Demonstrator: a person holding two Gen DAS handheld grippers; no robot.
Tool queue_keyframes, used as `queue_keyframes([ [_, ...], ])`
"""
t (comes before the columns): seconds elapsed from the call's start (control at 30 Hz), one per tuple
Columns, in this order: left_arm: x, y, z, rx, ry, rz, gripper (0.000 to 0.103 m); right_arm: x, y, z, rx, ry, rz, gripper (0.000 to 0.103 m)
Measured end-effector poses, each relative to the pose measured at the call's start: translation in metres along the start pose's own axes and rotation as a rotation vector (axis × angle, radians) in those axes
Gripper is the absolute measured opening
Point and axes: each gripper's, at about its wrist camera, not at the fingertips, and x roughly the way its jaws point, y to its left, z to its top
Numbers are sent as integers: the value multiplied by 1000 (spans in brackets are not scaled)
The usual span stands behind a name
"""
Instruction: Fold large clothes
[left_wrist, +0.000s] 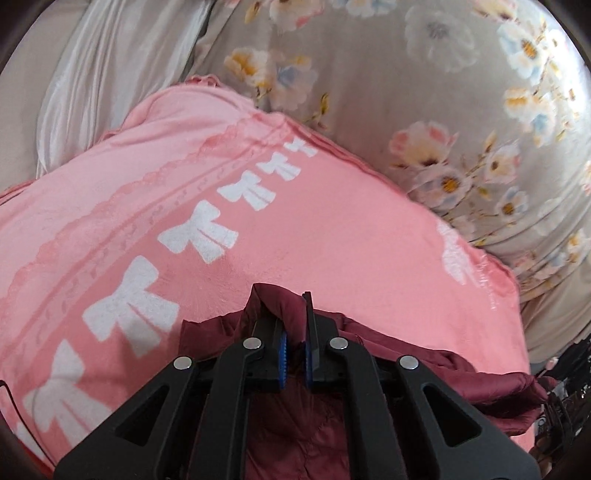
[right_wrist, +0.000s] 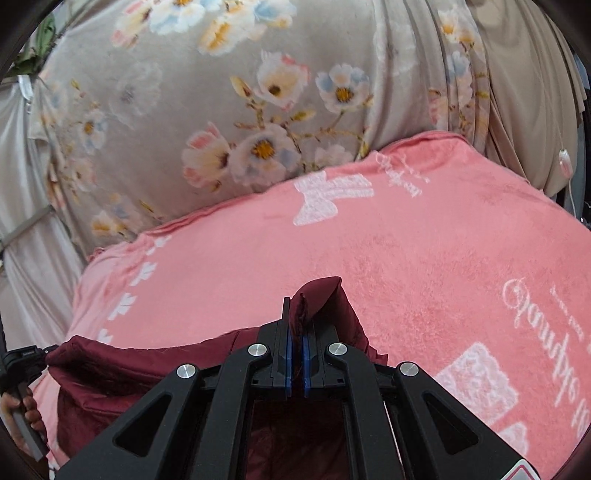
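Left wrist view: your left hand-held gripper (left_wrist: 291, 314) pinches the maroon garment (left_wrist: 295, 424) over the pink blanket (left_wrist: 332, 240); your right hand-held gripper (right_wrist: 297, 314) likewise clamps its folded edge.

Maroon quilted garment (left_wrist: 295, 435) hangs bunched, its edge pinched up over the pink towel (left_wrist: 332, 240).

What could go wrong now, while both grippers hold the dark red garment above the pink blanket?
1. The left gripper pinches only a small bunch of the maroon garment near its fingertips, so the fabric may slip out.
2. The right gripper also holds just a narrow fold, and uneven pulling could make the fold crooked.
3. The garment hangs low over the pink blanket and might drag and wrinkle it.
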Motion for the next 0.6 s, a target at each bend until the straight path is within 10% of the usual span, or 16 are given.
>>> queue_keyframes([
  [0.6, 121, -8, -29, 53, 99, 183, 13, 94, -18, -31, 41, 139, -112, 8],
])
